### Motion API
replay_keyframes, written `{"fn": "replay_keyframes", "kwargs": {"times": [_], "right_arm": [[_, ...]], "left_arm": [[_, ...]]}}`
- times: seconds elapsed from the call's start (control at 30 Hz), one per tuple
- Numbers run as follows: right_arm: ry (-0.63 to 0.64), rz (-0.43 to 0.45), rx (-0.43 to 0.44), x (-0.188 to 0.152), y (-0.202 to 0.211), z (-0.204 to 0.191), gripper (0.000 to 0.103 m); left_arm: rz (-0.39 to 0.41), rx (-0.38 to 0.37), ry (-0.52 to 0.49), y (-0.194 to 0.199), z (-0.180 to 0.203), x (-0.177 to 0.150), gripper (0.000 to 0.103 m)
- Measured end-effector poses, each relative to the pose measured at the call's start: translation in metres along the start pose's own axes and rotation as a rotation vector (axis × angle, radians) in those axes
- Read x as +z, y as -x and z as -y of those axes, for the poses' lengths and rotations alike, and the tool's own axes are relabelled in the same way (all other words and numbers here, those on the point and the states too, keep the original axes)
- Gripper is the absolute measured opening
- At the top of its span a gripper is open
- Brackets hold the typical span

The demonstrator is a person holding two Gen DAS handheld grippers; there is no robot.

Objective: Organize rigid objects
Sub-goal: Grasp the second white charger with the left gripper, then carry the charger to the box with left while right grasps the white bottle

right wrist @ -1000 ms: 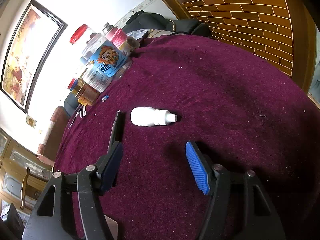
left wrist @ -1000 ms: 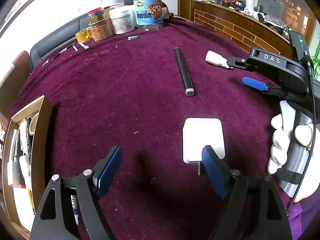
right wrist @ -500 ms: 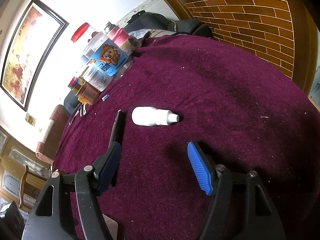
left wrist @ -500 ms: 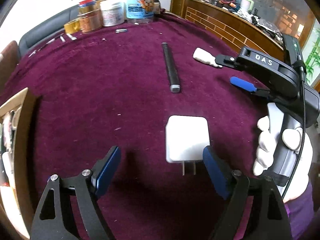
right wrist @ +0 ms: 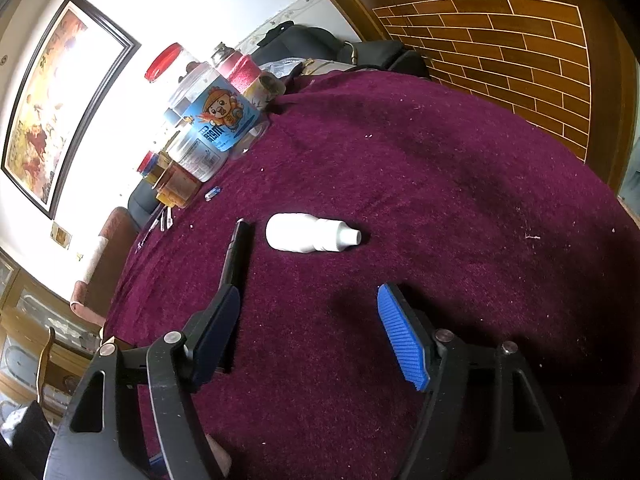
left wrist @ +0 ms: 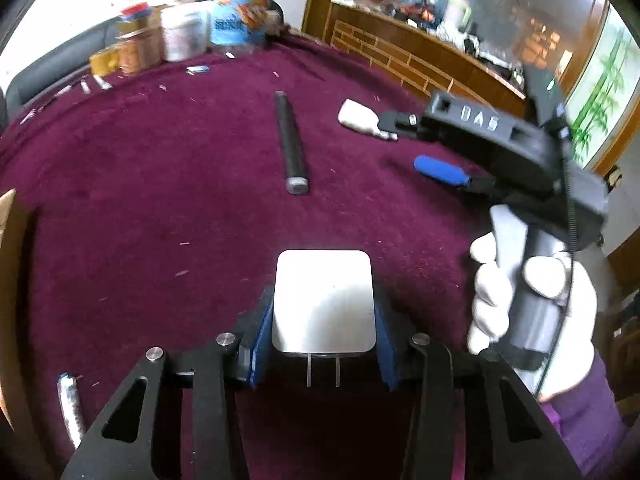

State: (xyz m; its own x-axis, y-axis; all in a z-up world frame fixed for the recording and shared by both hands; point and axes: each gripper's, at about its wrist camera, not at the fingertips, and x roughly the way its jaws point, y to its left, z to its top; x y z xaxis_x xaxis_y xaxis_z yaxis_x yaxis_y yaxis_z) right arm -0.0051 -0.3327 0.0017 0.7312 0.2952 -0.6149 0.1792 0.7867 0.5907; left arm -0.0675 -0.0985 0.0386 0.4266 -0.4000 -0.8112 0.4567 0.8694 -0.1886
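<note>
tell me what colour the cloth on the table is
Deep maroon, a plain purple-red cloth; it shows best in the right wrist view.

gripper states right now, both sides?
Left gripper: jaws closing on the white charger, pads against its sides.
Right gripper: jaws opening, nothing between them; the white bottle lies ahead on the cloth.

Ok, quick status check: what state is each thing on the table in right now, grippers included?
Left gripper: jaws closing, pads against the sides of the white charger.
White charger: flat, prongs toward the camera.
Right gripper: jaws opening, nothing between them.
White bottle: lying on its side, untouched.
Black bar: lying flat on the cloth.
</note>
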Motion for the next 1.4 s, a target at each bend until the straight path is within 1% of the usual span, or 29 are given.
{"fn": "replay_keyframes", "kwargs": {"times": [0.07, 0.17, 0.27, 0.37, 0.43, 0.47, 0.53, 0.57, 0.6, 0.63, 0.67, 0.7, 0.73, 0.77, 0.8, 0.83, 0.87, 0.9, 1.0, 1.03, 1.13, 1.27, 1.33, 1.4], "right_arm": [[0.003, 0.0, -0.002, 0.0, 0.0, 0.0, 0.072], [0.014, -0.005, -0.016, 0.0, -0.001, -0.002, 0.072], [0.052, -0.017, -0.078, 0.0, 0.005, -0.011, 0.071], [0.164, -0.008, -0.13, 0.006, 0.012, -0.032, 0.071], [0.284, -0.009, -0.202, 0.014, 0.007, -0.049, 0.071], [0.365, -0.022, -0.244, 0.018, 0.0, -0.058, 0.071], [0.484, -0.042, -0.309, 0.024, -0.015, -0.069, 0.071], [0.547, -0.056, -0.334, 0.026, -0.025, -0.073, 0.071], [0.588, -0.068, -0.353, 0.026, -0.034, -0.075, 0.069], [0.617, -0.081, -0.368, 0.028, -0.044, -0.076, 0.065], [0.629, -0.094, -0.365, 0.029, -0.05, -0.076, 0.062], [0.638, -0.114, -0.358, 0.031, -0.057, -0.075, 0.054], [0.642, -0.128, -0.359, 0.032, -0.063, -0.075, 0.049], [0.649, -0.141, -0.367, 0.032, -0.069, -0.074, 0.047], [0.655, -0.155, -0.371, 0.032, -0.074, -0.073, 0.042], [0.658, -0.164, -0.374, 0.031, -0.077, -0.072, 0.04], [0.661, -0.155, -0.378, 0.029, -0.074, -0.071, 0.04], [0.652, -0.149, -0.375, 0.029, -0.073, -0.07, 0.039], [0.6, -0.138, -0.366, 0.033, -0.065, -0.066, 0.031], [0.575, -0.14, -0.351, 0.034, -0.061, -0.064, 0.025], [0.517, -0.134, -0.304, 0.038, -0.046, -0.066, 0.024], [0.443, -0.136, -0.19, 0.036, -0.021, -0.077, 0.024], [0.406, -0.157, -0.1, 0.029, -0.01, -0.091, 0.024], [0.4, -0.186, -0.024, 0.018, -0.003, -0.107, 0.024]], "left_arm": [[0.035, -0.035, 0.031, 0.022, -0.011, -0.004, 0.039], [0.085, -0.068, 0.065, 0.055, -0.025, -0.013, 0.039], [0.145, -0.074, 0.077, 0.087, -0.041, -0.021, 0.039], [0.182, -0.081, 0.103, 0.106, -0.063, -0.025, 0.039], [0.193, -0.089, 0.129, 0.111, -0.078, -0.026, 0.039], [0.201, -0.087, 0.144, 0.116, -0.086, -0.028, 0.039], [0.219, -0.063, 0.176, 0.128, -0.102, -0.036, 0.039], [0.231, -0.039, 0.196, 0.136, -0.112, -0.04, 0.039], [0.239, -0.017, 0.212, 0.141, -0.12, -0.042, 0.039], [0.246, 0.011, 0.232, 0.147, -0.131, -0.046, 0.039], [0.249, 0.041, 0.256, 0.153, -0.141, -0.05, 0.039], [0.25, 0.064, 0.275, 0.158, -0.15, -0.055, 0.039], [0.25, 0.091, 0.295, 0.163, -0.16, -0.061, 0.039], [0.248, 0.122, 0.317, 0.168, -0.171, -0.067, 0.039], [0.244, 0.154, 0.343, 0.172, -0.183, -0.074, 0.039], [0.241, 0.179, 0.371, 0.176, -0.195, -0.081, 0.039], [0.239, 0.201, 0.401, 0.18, -0.206, -0.089, 0.039], [0.237, 0.217, 0.423, 0.181, -0.213, -0.095, 0.039], [0.229, 0.26, 0.501, 0.183, -0.239, -0.112, 0.039], [0.224, 0.276, 0.52, 0.183, -0.245, -0.117, 0.039], [0.21, 0.297, 0.546, 0.18, -0.259, -0.128, 0.039], [0.173, 0.333, 0.568, 0.172, -0.271, -0.137, 0.039], [0.156, 0.337, 0.582, 0.168, -0.278, -0.139, 0.039], [0.128, 0.34, 0.597, 0.163, -0.282, -0.144, 0.039]]}}
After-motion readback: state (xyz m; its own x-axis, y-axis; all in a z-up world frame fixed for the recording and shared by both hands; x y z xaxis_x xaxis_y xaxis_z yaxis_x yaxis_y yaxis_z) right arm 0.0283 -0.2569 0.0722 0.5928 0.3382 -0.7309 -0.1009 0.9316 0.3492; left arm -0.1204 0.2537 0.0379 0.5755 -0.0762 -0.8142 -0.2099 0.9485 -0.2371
